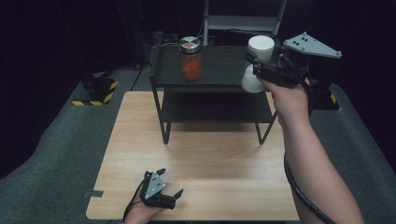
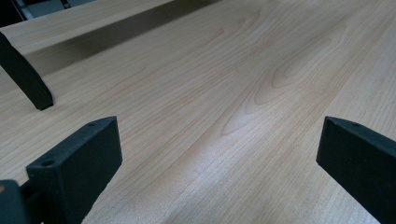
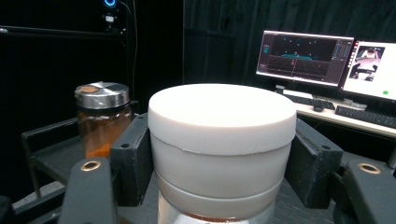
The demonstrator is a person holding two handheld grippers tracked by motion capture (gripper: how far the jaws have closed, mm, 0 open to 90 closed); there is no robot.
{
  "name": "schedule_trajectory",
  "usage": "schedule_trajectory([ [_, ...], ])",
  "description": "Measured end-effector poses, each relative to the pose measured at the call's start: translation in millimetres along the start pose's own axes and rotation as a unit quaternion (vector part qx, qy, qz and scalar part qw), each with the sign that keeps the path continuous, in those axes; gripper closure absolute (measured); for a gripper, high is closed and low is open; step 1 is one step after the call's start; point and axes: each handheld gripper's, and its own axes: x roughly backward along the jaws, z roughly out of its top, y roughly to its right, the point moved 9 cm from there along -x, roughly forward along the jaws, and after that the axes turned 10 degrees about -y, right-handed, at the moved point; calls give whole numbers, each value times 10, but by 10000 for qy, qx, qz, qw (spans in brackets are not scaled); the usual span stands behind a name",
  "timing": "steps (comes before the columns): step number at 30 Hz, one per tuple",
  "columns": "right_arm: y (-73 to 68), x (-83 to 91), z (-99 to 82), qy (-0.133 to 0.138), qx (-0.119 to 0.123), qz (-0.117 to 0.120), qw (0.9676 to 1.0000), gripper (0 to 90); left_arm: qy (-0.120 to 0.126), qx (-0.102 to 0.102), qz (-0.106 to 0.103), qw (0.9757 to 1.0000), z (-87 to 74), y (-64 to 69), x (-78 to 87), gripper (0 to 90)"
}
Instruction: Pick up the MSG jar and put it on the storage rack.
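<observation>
A white round lidded container (image 1: 259,50) is clamped between the jaws of my right gripper (image 1: 255,65) at the right end of the black shelf's top tier (image 1: 224,65). In the right gripper view the container (image 3: 222,135) sits squarely between both jaw pads (image 3: 133,158), tight on its sides. Whether its base rests on the shelf I cannot tell. A glass jar of orange contents with a silver lid (image 1: 191,58) stands upright on the top tier, left of the container. My left gripper (image 1: 171,183) lies open near the table's front edge, its jaws wide apart over bare wood (image 2: 219,144).
The black two-tier shelf stands at the back of the wooden table (image 1: 201,154); one of its legs (image 2: 23,74) is near my left gripper. Monitors (image 3: 303,58) and a keyboard (image 3: 364,115) sit on a desk beyond. Grey floor surrounds the table.
</observation>
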Motion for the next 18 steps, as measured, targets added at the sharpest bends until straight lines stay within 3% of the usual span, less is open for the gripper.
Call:
schedule_trajectory([
  [11, -37, -437, 112, -134, 9, -12, 9999, 340, 80, 58, -25, 9999, -18, -22, 11, 4],
  [18, -38, -604, 131, -111, -72, 29, 9999, 340, 116, 86, -42, 9999, -26, -30, 15, 4],
])
